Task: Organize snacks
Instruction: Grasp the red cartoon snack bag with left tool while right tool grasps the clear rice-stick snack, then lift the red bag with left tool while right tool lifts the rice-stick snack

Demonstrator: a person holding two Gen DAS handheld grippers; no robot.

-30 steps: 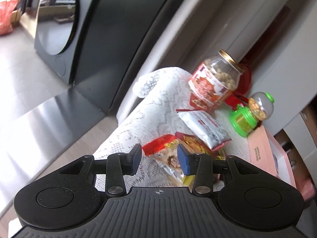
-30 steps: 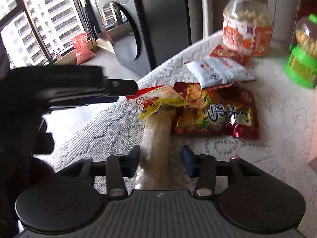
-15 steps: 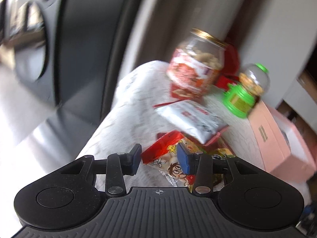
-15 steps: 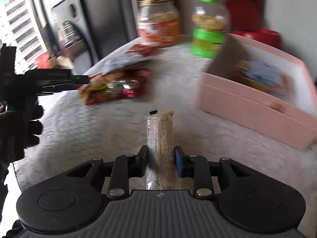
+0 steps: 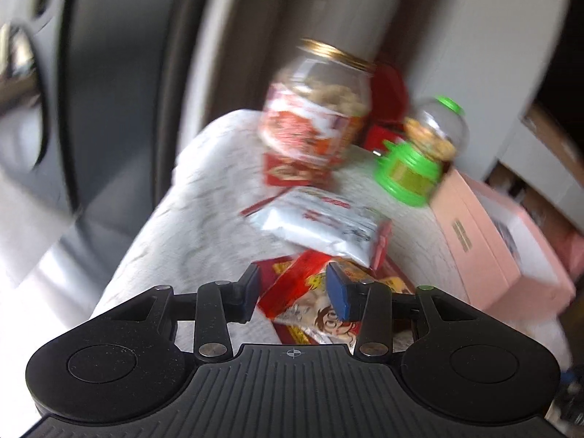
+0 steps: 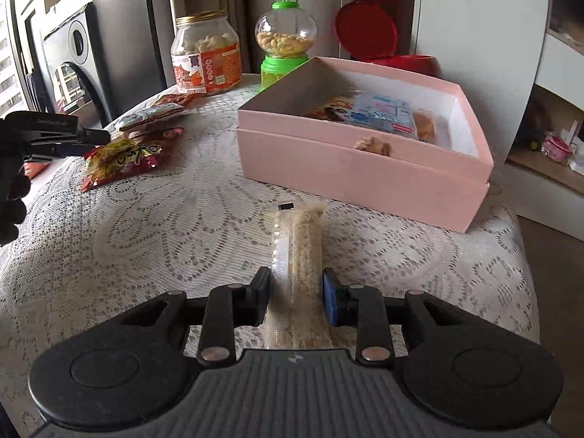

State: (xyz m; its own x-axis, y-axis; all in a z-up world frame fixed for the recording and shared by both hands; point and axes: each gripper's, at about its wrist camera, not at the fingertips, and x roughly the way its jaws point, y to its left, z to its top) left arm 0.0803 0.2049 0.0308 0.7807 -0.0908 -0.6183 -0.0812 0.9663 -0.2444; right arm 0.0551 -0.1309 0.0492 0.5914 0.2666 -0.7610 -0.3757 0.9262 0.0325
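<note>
Through your left wrist view, blurred, your left gripper (image 5: 294, 288) sits low over the snack pile, its jaws part-spread and just been closing, with the corner of a red packet (image 5: 303, 284) between them; you cannot tell whether the pads press it. Beyond lie a white packet (image 5: 317, 224), a jar (image 5: 317, 116), a green dispenser (image 5: 419, 149) and, to the right, the pink box (image 5: 485, 241), all on the lace cloth (image 5: 197, 197). Through your right wrist view, your right gripper (image 6: 296, 299) pinches a clear-wrapped bar (image 6: 297, 252), which sticks out forward above the cloth (image 6: 164, 226), short of the box (image 6: 361, 168). The box stands open with several packets inside. At the left edge your left gripper (image 6: 93, 137) reaches the pile of packets (image 6: 124, 157), with the jar (image 6: 206, 58) and dispenser (image 6: 284, 45) behind.
</note>
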